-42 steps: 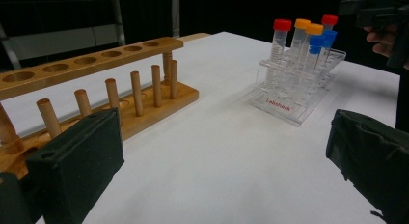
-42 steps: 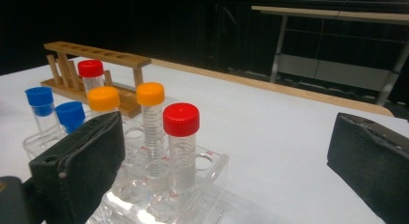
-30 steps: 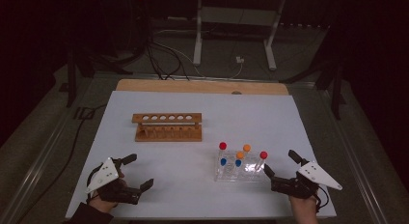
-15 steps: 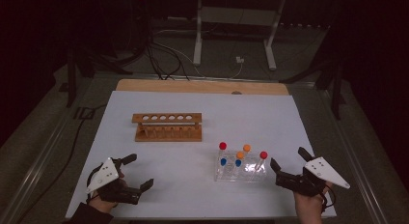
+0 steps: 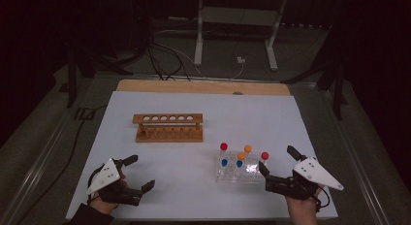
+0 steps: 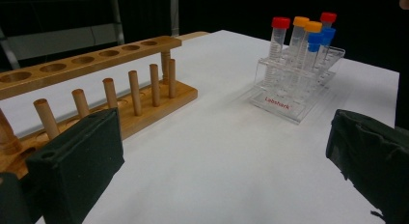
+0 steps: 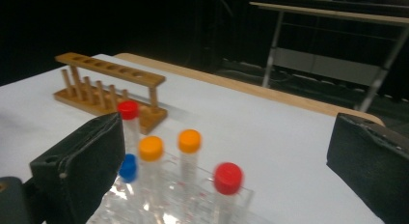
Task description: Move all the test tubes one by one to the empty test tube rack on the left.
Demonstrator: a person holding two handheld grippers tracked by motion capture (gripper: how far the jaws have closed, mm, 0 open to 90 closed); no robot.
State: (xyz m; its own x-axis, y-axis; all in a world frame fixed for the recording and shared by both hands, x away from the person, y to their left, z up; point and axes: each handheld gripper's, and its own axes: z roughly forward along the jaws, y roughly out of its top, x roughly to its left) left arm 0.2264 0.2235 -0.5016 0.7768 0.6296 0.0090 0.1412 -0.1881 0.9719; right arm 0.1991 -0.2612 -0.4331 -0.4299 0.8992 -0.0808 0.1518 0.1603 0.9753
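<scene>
Tubes [image 5: 241,159] stand capped in the clear rack [image 5: 238,172] at front right, none yet in the wooden rack [image 5: 168,128]. Right gripper [image 5: 277,166], jaws apart and empty, has slid slightly outward from beside the clear rack over the last second; left gripper [image 5: 141,172] stays parked, open. Likely lining up for a first pick.

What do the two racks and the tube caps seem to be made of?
Brown rack: apparently wood with a smooth matte finish, judged by its warm brown colour and round dowel pegs. Clear rack: probably acrylic or similar hard plastic, glossy and see-through, with printed red lettering. Tube caps: likely moulded plastic, opaque red, orange and blue, slightly shiny.
</scene>
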